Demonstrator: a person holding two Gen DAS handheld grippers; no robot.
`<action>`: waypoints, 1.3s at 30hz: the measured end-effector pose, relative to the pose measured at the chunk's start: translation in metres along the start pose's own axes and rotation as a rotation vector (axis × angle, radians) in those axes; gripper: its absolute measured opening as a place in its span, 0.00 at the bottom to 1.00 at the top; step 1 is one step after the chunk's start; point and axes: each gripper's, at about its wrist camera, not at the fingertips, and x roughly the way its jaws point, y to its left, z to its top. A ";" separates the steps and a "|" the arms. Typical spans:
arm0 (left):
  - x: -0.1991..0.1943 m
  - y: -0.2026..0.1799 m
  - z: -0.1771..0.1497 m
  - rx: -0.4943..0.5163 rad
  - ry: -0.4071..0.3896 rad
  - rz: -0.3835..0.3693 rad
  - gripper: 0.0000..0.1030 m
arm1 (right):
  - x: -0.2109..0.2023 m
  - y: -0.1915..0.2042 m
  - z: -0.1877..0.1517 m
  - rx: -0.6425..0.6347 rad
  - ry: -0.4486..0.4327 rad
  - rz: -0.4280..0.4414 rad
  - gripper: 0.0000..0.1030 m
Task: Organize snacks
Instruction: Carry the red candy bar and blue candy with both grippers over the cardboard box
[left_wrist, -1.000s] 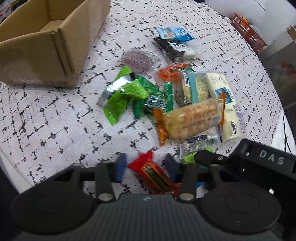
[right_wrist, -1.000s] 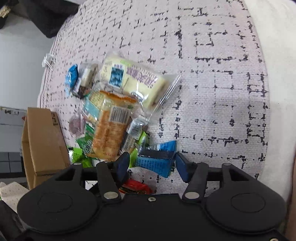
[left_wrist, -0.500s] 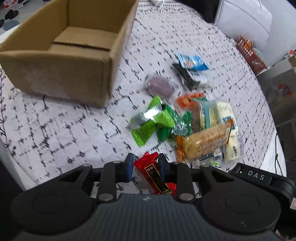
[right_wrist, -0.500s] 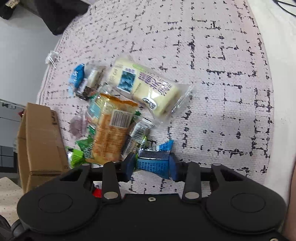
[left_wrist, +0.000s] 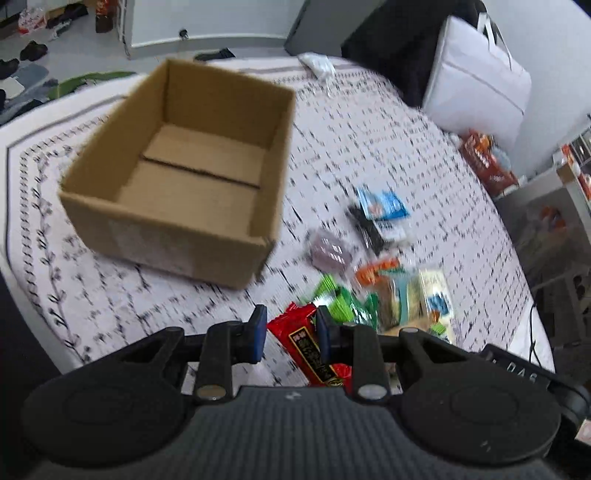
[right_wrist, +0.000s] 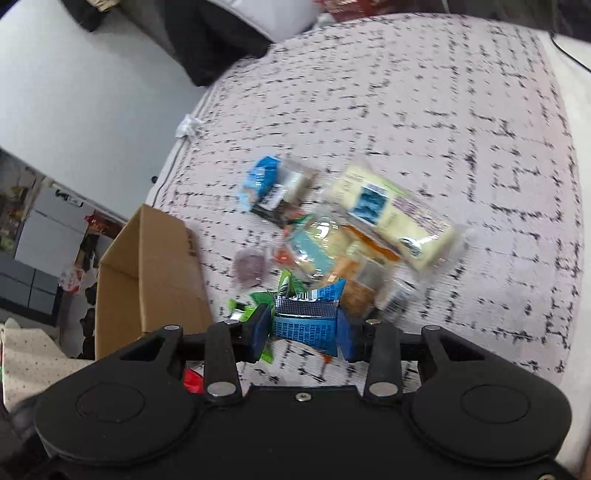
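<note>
Red snack (left_wrist: 308, 343) and blue snack (right_wrist: 308, 321) lifted; cardboard box (left_wrist: 192, 177) open.

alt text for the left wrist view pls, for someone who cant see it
The left tool grips a red snack packet between its blue pads above a patterned white cloth. An open, empty cardboard box sits ahead to the left, and a loose pile of snack packets lies to the right.

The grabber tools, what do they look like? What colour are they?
Both are black plastic. The left tool has a ribbed grey-black body, two round discs, silver pivot screws and blue pads on its fingers. The right tool has a smooth black body with the same discs, screws and blue pads. No cables or sleeves show.
</note>
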 end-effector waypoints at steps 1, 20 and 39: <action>-0.005 0.003 0.004 -0.003 -0.013 0.002 0.26 | 0.000 0.005 0.000 -0.016 -0.003 0.004 0.37; -0.059 0.038 0.042 -0.023 -0.139 0.029 0.26 | -0.006 0.086 -0.008 -0.180 -0.063 0.131 0.36; -0.057 0.090 0.087 -0.109 -0.189 0.042 0.26 | 0.022 0.145 -0.011 -0.240 -0.039 0.211 0.37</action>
